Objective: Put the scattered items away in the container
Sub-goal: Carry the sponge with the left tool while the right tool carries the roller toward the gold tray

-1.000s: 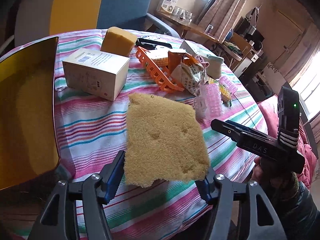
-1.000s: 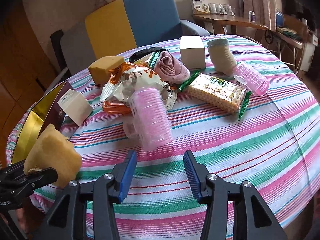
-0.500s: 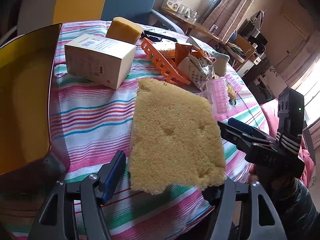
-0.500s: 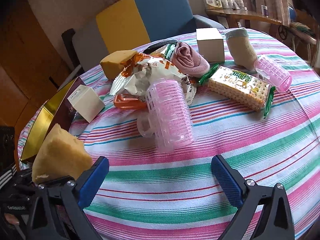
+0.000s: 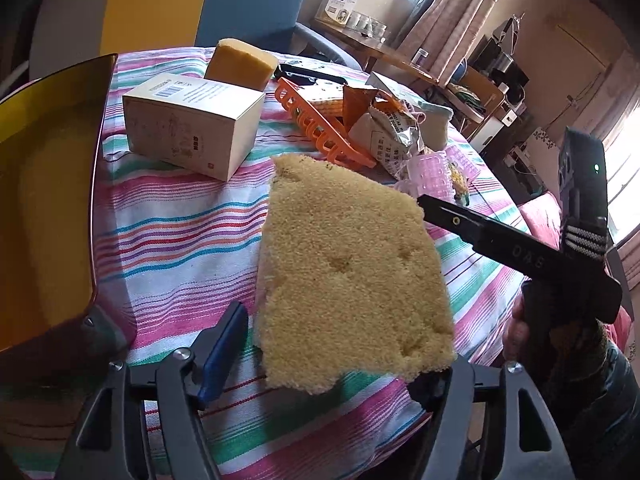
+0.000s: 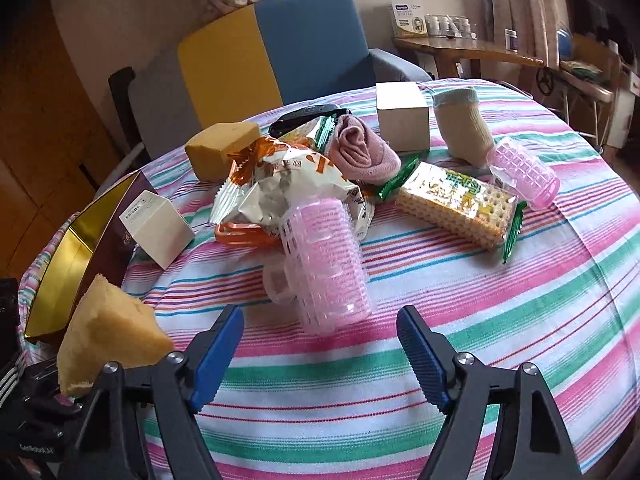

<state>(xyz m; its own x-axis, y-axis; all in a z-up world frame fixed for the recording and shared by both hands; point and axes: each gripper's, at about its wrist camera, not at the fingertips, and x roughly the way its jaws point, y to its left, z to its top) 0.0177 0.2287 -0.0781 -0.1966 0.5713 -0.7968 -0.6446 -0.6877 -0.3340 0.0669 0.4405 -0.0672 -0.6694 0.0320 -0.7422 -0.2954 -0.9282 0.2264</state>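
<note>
the left tool [image 5: 320, 354] grips a flat, coarse tan sponge [image 5: 348, 272] above the striped counter [image 5: 172, 232], beside the gold-lined container [image 5: 44, 200]. the right tool [image 6: 320, 350] gapes open just short of a ribbed pink roller [image 6: 324, 264].

**Left gripper loaded, right gripper spread**

The left gripper [image 5: 324, 356] carries a yellow sponge [image 5: 352, 276] resting against its right finger, with a gap at the left blue pad. The right gripper [image 6: 320, 344] hovers, fingers wide apart, nothing between them.
</note>
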